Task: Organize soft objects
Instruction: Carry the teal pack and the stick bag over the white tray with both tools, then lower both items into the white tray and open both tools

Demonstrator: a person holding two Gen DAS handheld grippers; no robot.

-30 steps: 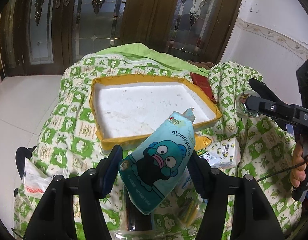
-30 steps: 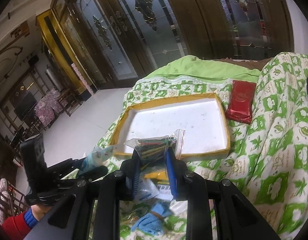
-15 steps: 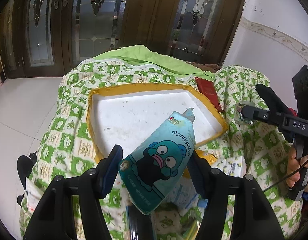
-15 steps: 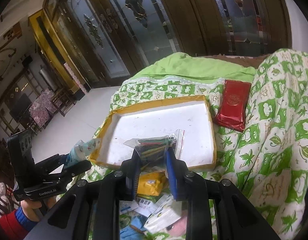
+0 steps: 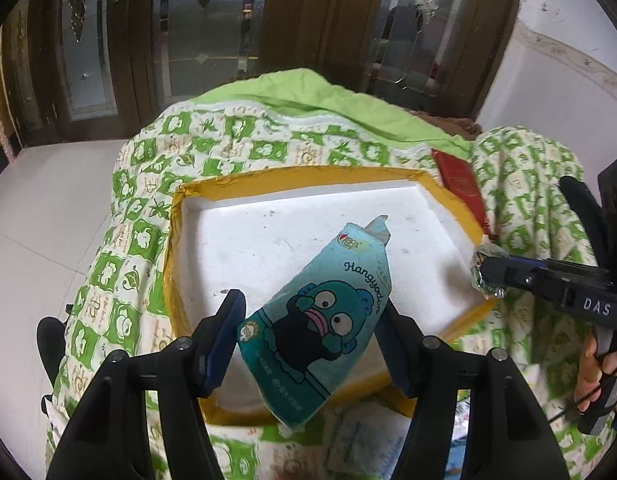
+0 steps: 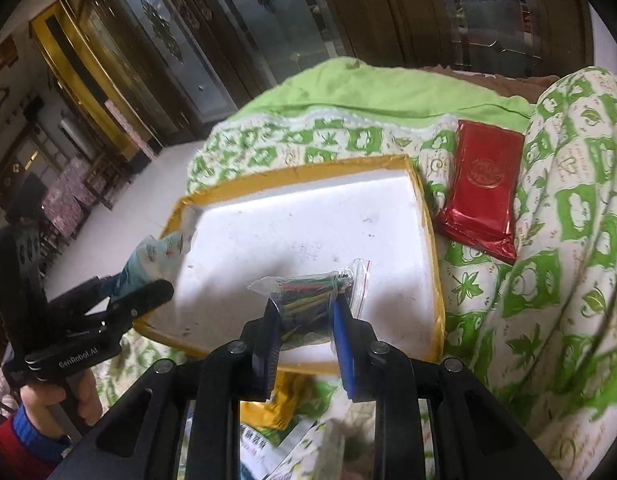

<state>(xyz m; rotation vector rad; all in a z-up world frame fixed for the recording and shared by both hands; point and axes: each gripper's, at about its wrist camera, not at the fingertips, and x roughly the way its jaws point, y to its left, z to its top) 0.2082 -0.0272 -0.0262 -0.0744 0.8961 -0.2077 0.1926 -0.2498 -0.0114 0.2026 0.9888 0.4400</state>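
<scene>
Left gripper [image 5: 308, 332] clamped on a teal tissue pack [image 5: 320, 324] with a cartoon character, pads pressing both sides, pack tilted with its sealed tip up and to the right. Held above the near left part of a white foam tray [image 5: 268, 240] with yellow-taped rim. Seen from the right wrist view, same gripper [image 6: 148, 280] at the tray's left edge, pack [image 6: 156, 256] poking over the rim, gripped by a hand [image 6: 48, 404] with a blue cuff and red sleeve.

Tray [image 6: 308, 224] lying on a green-and-white patterned quilt [image 6: 548, 280], its white floor bare but for a few specks.

Right gripper [image 6: 304, 316] closed tight on a clear zip bag of coloured sticks [image 6: 312, 300], bag standing up between the pads over the tray's near middle. In the left wrist view, that gripper [image 5: 488, 276] at the tray's right rim with crinkled plastic [image 5: 484, 272] at its tip.

Red foil packet [image 6: 484, 184] flat on the quilt just beside the tray's right side. Below the tray's near rim, a yellow packet [image 6: 268, 408] and other loose, blurred packets on the quilt.
</scene>
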